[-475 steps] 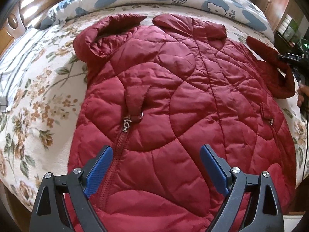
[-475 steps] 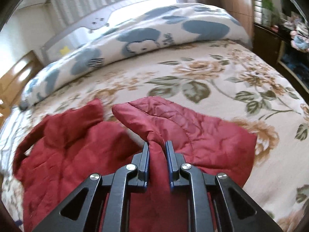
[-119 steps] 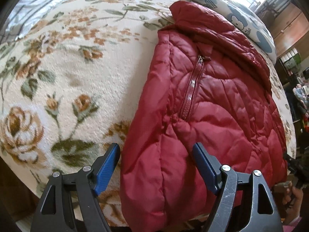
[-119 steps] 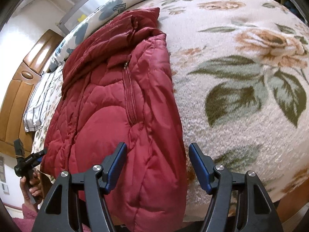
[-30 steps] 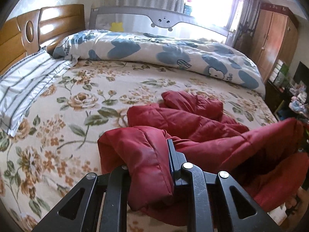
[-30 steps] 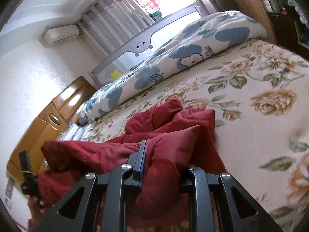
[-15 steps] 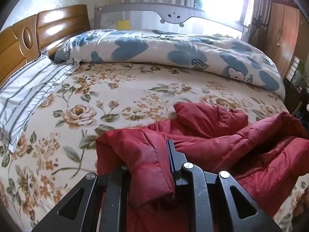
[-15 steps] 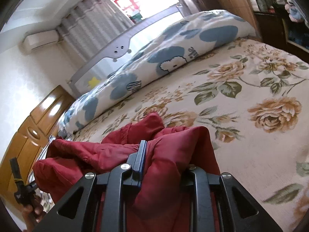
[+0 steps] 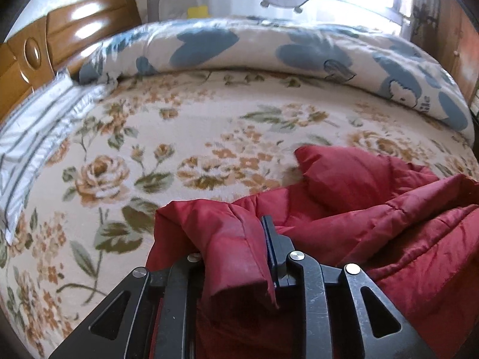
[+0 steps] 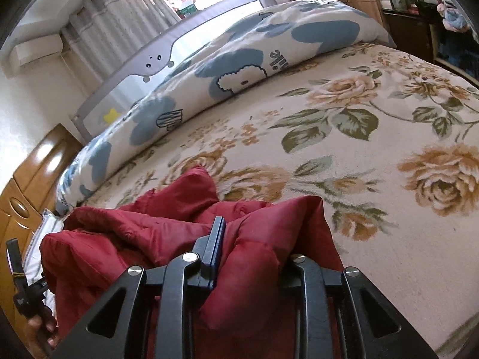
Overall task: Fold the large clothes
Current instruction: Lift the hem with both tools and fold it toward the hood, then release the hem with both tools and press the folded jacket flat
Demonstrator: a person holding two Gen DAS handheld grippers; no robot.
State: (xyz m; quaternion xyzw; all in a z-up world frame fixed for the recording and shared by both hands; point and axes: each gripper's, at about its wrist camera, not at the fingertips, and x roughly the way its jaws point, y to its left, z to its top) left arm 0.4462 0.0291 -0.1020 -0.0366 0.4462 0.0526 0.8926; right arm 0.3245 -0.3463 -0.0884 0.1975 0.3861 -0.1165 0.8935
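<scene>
The left gripper is clamped on a thick fold of the red padded jacket; its jaws have just been easing wider, yet the fabric is pinched between them and drapes over the near finger. The right gripper likewise grips a bunched corner of the jacket, cloth bulging between its jaws and hiding the right-hand finger. The jacket lies crumpled on the near part of the bed, on the floral bedspread, its bulk stretched between the two grippers. Beyond it the bedspread is bare up to the blue-and-white rolled duvet along the far edge. A striped pillow sits by the wooden headboard.
</scene>
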